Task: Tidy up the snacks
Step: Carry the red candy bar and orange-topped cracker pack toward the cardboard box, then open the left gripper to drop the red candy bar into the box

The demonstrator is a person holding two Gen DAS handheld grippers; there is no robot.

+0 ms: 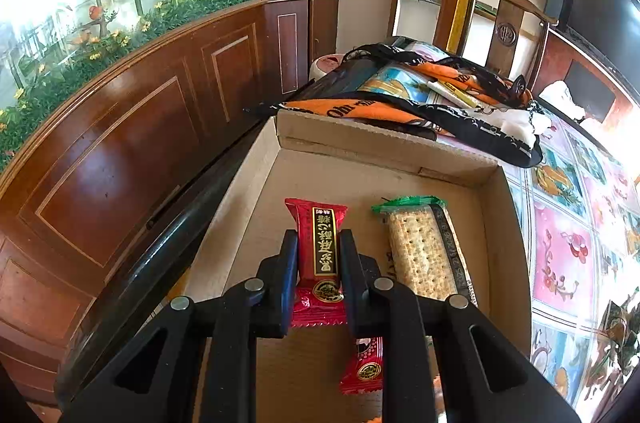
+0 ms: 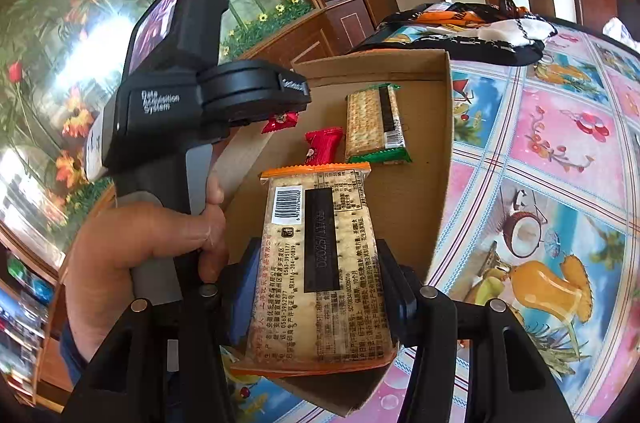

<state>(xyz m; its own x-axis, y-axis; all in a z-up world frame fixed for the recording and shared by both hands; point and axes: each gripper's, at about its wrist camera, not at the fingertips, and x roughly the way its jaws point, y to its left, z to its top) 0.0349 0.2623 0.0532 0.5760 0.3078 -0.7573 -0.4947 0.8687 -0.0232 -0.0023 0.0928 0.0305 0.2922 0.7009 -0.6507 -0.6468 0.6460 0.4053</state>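
My left gripper (image 1: 318, 237) is shut on a red snack packet (image 1: 318, 251) with a black label, held over the open cardboard box (image 1: 384, 143). A second red packet (image 1: 362, 367) lies on the box floor below it, and a green-edged cracker pack (image 1: 420, 251) lies to the right. In the right wrist view, my right gripper (image 2: 318, 247) is shut on an orange-edged cracker pack (image 2: 320, 263), printed back up, above the near end of the box (image 2: 440, 151). The left gripper (image 2: 288, 111) with its red packet (image 2: 280, 122) is at the left. The loose red packet (image 2: 322, 145) and green pack (image 2: 376, 121) lie further in.
A person's hand (image 2: 160, 243) grips the left tool's handle. Orange and black bags (image 1: 420, 103) lie just beyond the box. The fruit-patterned tablecloth (image 2: 560, 183) stretches to the right. A wooden chair (image 1: 508, 35) stands at the far side. A wood-panelled counter (image 1: 140, 163) runs along the left.
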